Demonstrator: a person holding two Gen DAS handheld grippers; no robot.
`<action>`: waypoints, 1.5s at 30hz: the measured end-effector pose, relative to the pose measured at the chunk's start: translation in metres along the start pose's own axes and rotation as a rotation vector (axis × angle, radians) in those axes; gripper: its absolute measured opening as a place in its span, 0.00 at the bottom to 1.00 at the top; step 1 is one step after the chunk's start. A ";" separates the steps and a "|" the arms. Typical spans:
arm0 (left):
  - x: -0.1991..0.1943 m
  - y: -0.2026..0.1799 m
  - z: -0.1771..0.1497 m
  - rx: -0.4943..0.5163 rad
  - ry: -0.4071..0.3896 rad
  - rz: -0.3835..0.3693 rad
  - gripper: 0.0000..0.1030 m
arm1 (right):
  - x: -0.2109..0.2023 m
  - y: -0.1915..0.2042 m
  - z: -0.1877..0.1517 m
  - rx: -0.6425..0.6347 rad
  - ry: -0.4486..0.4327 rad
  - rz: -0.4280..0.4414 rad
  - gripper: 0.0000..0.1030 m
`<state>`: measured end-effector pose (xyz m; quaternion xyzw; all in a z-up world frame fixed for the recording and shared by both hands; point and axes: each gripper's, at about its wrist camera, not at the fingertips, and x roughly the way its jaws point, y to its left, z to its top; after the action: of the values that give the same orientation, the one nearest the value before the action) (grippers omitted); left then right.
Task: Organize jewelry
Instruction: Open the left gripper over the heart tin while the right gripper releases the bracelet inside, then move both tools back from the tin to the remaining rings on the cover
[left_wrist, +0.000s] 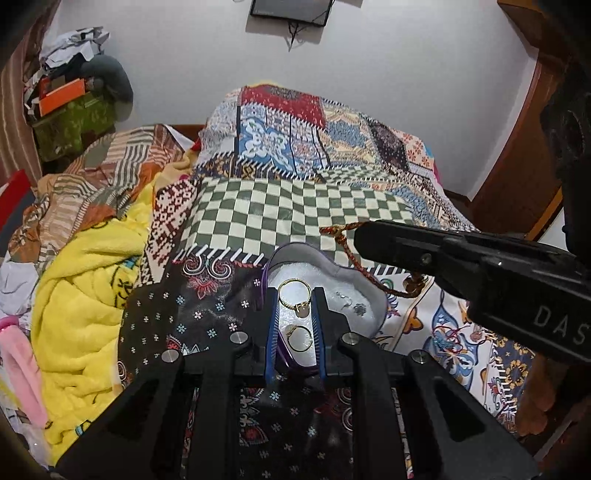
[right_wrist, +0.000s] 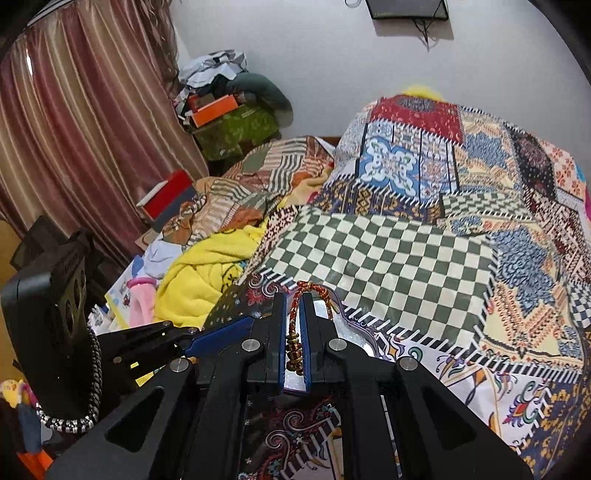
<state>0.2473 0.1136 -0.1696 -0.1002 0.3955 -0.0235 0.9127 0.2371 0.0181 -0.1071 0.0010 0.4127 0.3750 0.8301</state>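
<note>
A heart-shaped tray with a purple rim and white lining rests on the patchwork bedspread. In it lie two gold rings and small silver earrings. My left gripper stands narrowly closed over the tray's near end, its blue pads gripping the rim. My right gripper is shut on a red-and-gold braided bracelet, whose gold beads sit between the pads. In the left wrist view the right gripper hovers over the tray's right side, and the bracelet trails down beside it.
A yellow blanket and crumpled cloth lie left of the tray. The green checkered patch rises behind it. Boxes and clothes pile up in the far corner, next to a curtain. A wooden door frame stands at the right.
</note>
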 end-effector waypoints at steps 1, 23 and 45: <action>0.003 0.001 0.000 0.001 0.007 -0.002 0.16 | 0.003 -0.002 -0.001 0.004 0.010 0.004 0.06; -0.023 -0.012 0.003 0.047 -0.021 0.019 0.16 | -0.018 -0.004 0.002 0.017 0.002 -0.049 0.27; -0.079 -0.085 -0.017 0.141 -0.039 -0.041 0.24 | -0.130 -0.031 -0.054 0.089 -0.074 -0.234 0.28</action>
<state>0.1843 0.0375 -0.1071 -0.0443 0.3728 -0.0679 0.9244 0.1707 -0.1020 -0.0633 0.0035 0.3955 0.2567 0.8819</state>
